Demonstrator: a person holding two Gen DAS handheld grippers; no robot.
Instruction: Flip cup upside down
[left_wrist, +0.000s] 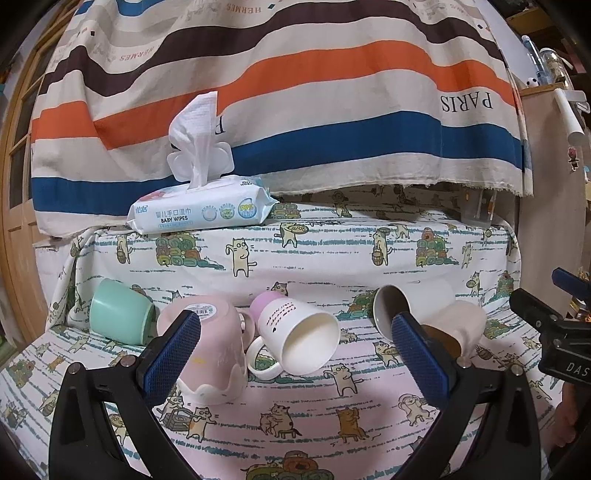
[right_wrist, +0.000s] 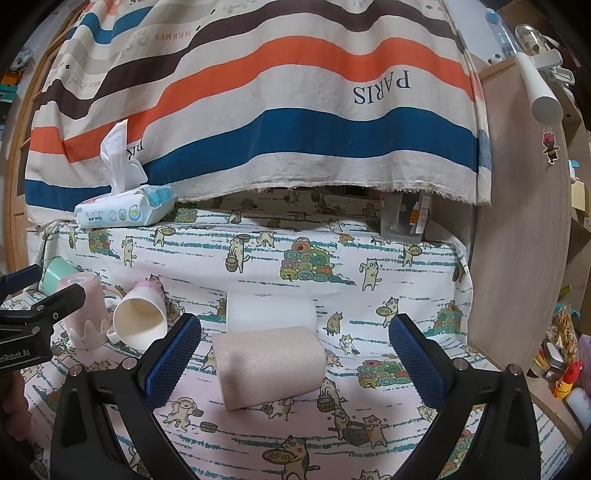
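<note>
Both tongs gaping wide, gripping nothing: left gripper (left_wrist: 295, 354) framing the white mug (left_wrist: 299, 338), right gripper (right_wrist: 295, 354) bracketing the beige cup (right_wrist: 269, 365) lying sideways.

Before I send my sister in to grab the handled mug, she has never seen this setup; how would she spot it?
Start at the wipes pack on the raised ledge, then look down to the row of cups on the cat-print cloth. The mug lies on its side between the upside-down pink cup and a tipped white cup. Only it has a ring handle and a lilac base.
</note>
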